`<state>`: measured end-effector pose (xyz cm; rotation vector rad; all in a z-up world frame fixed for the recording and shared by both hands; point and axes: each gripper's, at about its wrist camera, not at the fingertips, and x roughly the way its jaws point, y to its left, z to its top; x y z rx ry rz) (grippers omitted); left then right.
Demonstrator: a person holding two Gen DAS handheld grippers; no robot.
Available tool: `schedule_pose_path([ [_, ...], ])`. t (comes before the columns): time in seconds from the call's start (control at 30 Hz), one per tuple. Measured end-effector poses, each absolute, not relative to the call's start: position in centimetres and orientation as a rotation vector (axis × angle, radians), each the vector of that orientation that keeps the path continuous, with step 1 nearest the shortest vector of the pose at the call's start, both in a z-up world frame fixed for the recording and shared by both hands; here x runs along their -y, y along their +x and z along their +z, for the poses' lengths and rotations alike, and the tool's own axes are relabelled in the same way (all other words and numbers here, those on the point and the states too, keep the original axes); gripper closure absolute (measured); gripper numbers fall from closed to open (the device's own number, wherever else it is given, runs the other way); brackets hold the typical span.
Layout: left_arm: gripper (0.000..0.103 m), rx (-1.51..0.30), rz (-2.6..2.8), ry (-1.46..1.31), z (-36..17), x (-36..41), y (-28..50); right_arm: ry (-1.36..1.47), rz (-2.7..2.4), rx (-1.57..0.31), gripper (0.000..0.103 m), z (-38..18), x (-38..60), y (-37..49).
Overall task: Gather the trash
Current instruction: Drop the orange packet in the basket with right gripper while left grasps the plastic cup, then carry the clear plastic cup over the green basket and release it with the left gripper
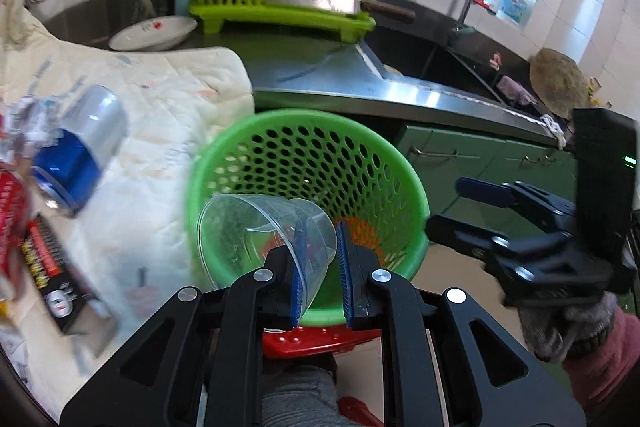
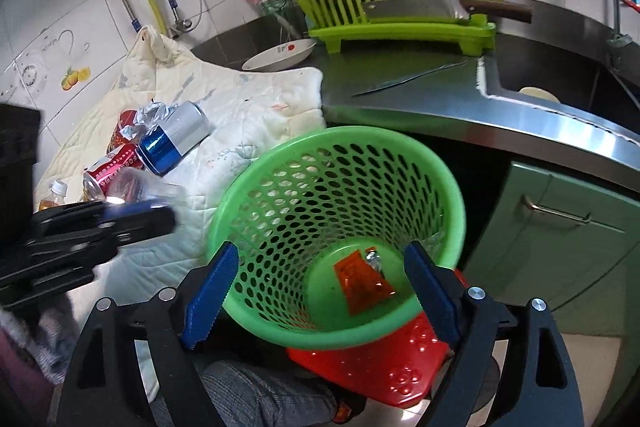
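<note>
Left wrist view: the left gripper (image 1: pixel 320 267) is pinching the wall of a clear plastic cup (image 1: pixel 256 235) right over the green basket (image 1: pixel 400 167), with the blue-and-silver can (image 1: pixel 80 151) blurry at 9 o'clock. Right wrist view shows what that one can't — the right gripper (image 2: pixel 320 291) spread wide and empty around the basket's near rim, an orange wrapper (image 2: pixel 360 283) on the bottom, and red cans (image 2: pixel 116 167) on the cloth (image 2: pixel 248 115) at 10 o'clock.

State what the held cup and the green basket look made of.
Cup: thin clear plastic, glossy; the basket shows through its wall. Basket: molded green plastic, smooth with a slight sheen, walls pierced by rows of round holes.
</note>
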<state>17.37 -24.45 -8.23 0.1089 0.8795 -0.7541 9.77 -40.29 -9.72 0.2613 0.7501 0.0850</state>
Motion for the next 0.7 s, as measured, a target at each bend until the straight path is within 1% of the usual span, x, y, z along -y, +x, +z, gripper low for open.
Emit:
schedule_pose_path([
  [0.1,0.088,-0.908,-0.754,0.120,-9.2,26.1,18.1,0.278,0.078,-0.740,0.020,-9.6,41.0,9.0],
  [0.13,0.086,-0.919,-0.762,0.120,-9.4,26.6,18.3,0.281,0.075,-0.739,0.020,-9.7,41.2,8.8],
  [0.2,0.076,-0.944,-0.762,0.126,-9.9,27.5,18.9,0.289,0.066,-0.739,0.020,-9.8,41.7,8.4],
  [0.23,0.062,-0.956,-0.761,0.122,-10.1,28.0,19.2,0.294,0.065,-0.740,0.020,-9.9,42.0,8.3],
  [0.27,0.056,-0.964,-0.755,0.119,-10.2,28.3,19.4,0.300,0.061,-0.741,0.020,-10.0,42.3,8.1],
  [0.33,0.056,-0.967,-0.756,0.121,-10.4,28.8,19.8,0.307,0.053,-0.742,0.020,-10.1,42.7,7.9],
  [0.43,0.047,-0.977,-0.765,0.104,-10.3,29.2,19.9,0.320,0.048,-0.745,0.020,-10.4,43.2,7.7],
  [0.7,0.047,-0.960,-0.734,0.099,-9.8,28.0,19.1,0.330,0.064,-0.743,0.020,-10.4,42.8,7.5],
])
